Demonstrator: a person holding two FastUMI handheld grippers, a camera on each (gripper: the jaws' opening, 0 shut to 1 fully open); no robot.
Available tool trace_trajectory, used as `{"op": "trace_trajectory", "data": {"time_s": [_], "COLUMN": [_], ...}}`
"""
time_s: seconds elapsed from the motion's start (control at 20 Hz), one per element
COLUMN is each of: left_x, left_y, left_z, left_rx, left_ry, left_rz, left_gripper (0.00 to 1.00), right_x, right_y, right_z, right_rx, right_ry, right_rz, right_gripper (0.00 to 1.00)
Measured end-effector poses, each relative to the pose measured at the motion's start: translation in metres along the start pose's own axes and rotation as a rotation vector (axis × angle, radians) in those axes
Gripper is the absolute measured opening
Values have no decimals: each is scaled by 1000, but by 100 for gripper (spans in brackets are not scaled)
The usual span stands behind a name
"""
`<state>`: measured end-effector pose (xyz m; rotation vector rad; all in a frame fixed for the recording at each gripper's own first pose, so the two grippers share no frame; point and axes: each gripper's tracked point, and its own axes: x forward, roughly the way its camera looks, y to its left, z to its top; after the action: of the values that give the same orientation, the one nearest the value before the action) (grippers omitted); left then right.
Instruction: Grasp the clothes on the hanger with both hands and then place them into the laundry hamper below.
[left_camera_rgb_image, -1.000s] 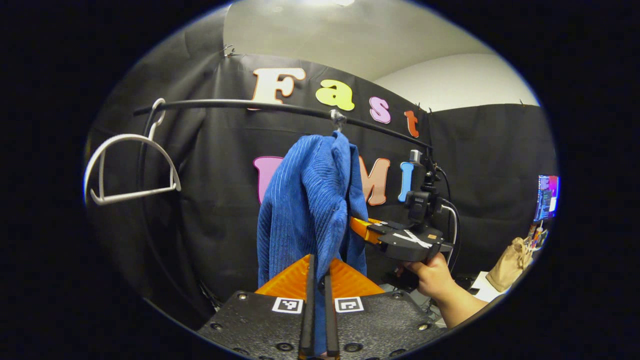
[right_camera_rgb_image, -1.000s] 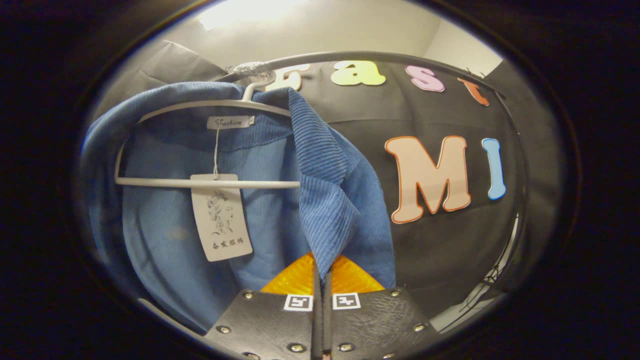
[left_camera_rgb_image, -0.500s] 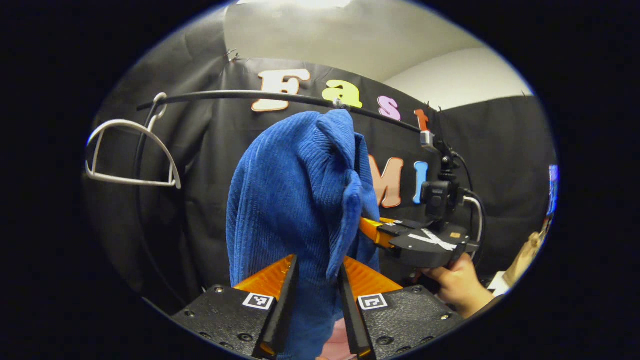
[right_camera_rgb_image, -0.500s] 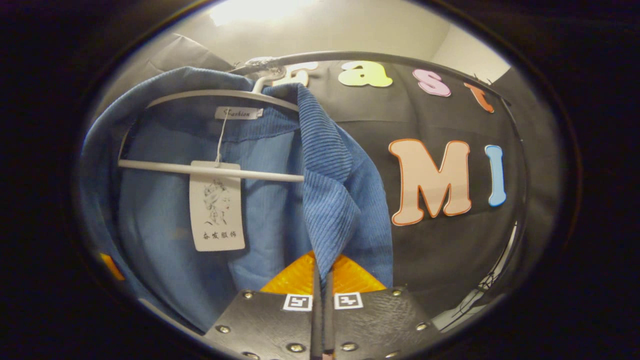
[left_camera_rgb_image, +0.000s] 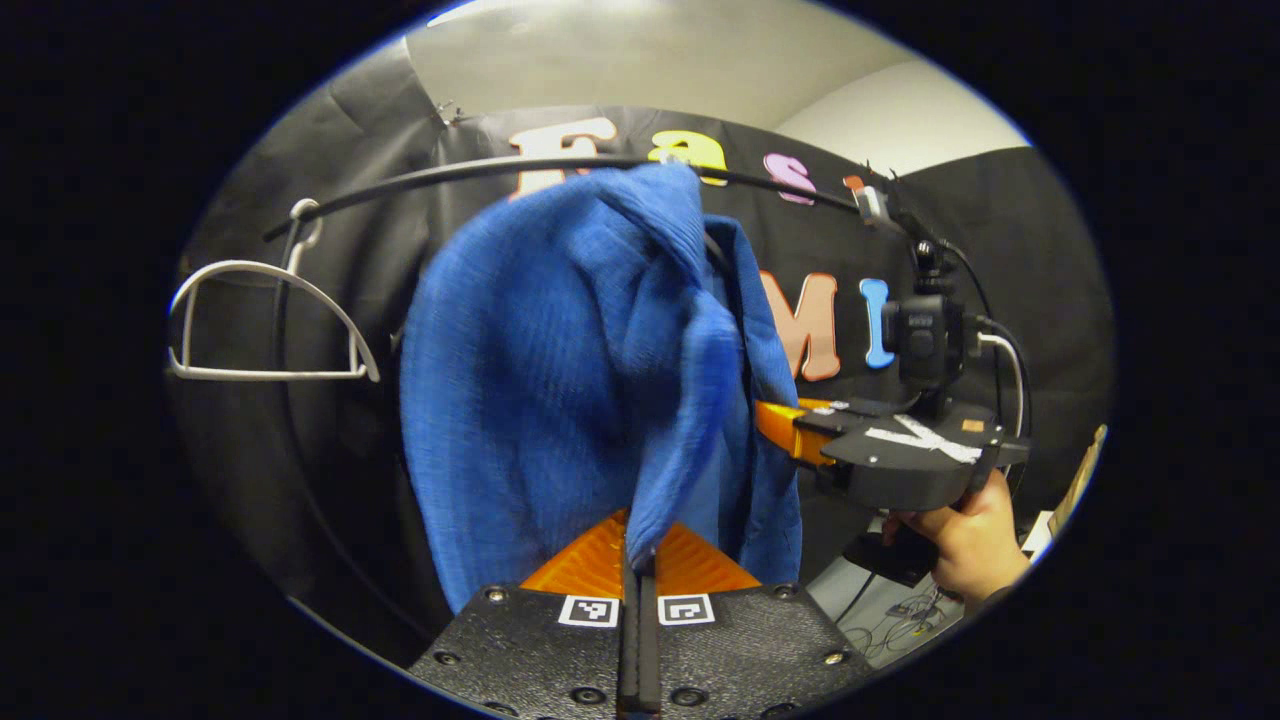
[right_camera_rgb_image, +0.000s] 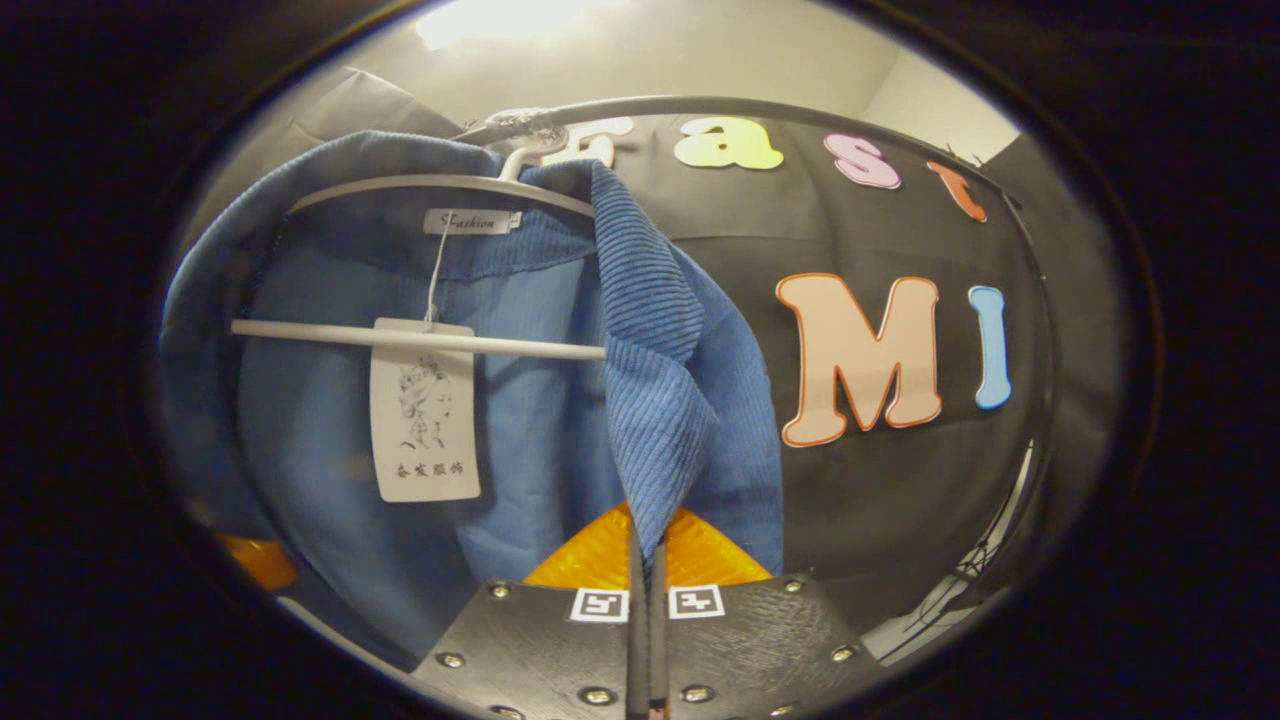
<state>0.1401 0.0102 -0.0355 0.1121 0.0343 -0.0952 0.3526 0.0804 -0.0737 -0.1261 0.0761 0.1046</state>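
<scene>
Centrally in the left gripper view, a blue ribbed garment (left_camera_rgb_image: 560, 370) hangs from a dark rail (left_camera_rgb_image: 420, 178) that arcs across the upper part of the frame. At the bottom centre, the left gripper (left_camera_rgb_image: 638, 560) has its two fingers pressed together on a fold of the blue cloth, which comes down to a point between them. At the right of that frame, the right gripper (left_camera_rgb_image: 775, 432) reaches in from the side, its front end touching the garment's right edge; a small camera (left_camera_rgb_image: 922, 335) stands on top of it, and a hand (left_camera_rgb_image: 965, 540) grips it from below at the lower right. At the left of the frame, an empty white hanger (left_camera_rgb_image: 265, 325) hangs from the same rail, well apart from the garment. In the right gripper view, the garment (right_camera_rgb_image: 500, 400) takes up the left and centre of the frame, seen from its open inner side, draped over a white hanger (right_camera_rgb_image: 420, 338) whose hook catches the rail (right_camera_rgb_image: 700, 103) at the upper centre. A paper tag (right_camera_rgb_image: 424, 410) dangles on a thread from the collar, crossing in front of the hanger's bar. At the bottom centre of this frame, the right gripper (right_camera_rgb_image: 647, 580) has its fingers closed tight, pinching the ribbed front edge of the garment.
</scene>
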Motion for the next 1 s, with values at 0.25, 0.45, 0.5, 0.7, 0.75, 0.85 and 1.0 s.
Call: {"op": "trace_trajectory", "data": {"time_s": [0.25,0.45,0.5,0.7,0.75,0.85,1.0], "left_x": [-55,-76,-79,-77,-74,-69,-58], "left_y": [11,37,47,68,80,105,127], "left_z": [45,71,76,97,100,113,134], "left_rx": [35,47,48,-11,-14,-15,-14], "left_ry": [-70,-81,-86,-103,-103,-139,-177], "left_rz": [-60,-51,-34,-26,0,68,129], "left_gripper": [0,0,0,0,0,0,0], "right_x": [-7,-10,-8,1,3,6,18], "right_y": [-41,-80,-85,-107,-114,-128,-137], "right_z": [16,39,48,72,78,90,101], "right_rx": [-27,-90,-95,-87,-83,-91,-100], "right_ry": [-27,-87,-108,-134,-140,-158,-167], "right_rz": [-140,-273,-290,-346,-357,-384,-400], "right_gripper": [0,2,0,1,0,0,0]}}
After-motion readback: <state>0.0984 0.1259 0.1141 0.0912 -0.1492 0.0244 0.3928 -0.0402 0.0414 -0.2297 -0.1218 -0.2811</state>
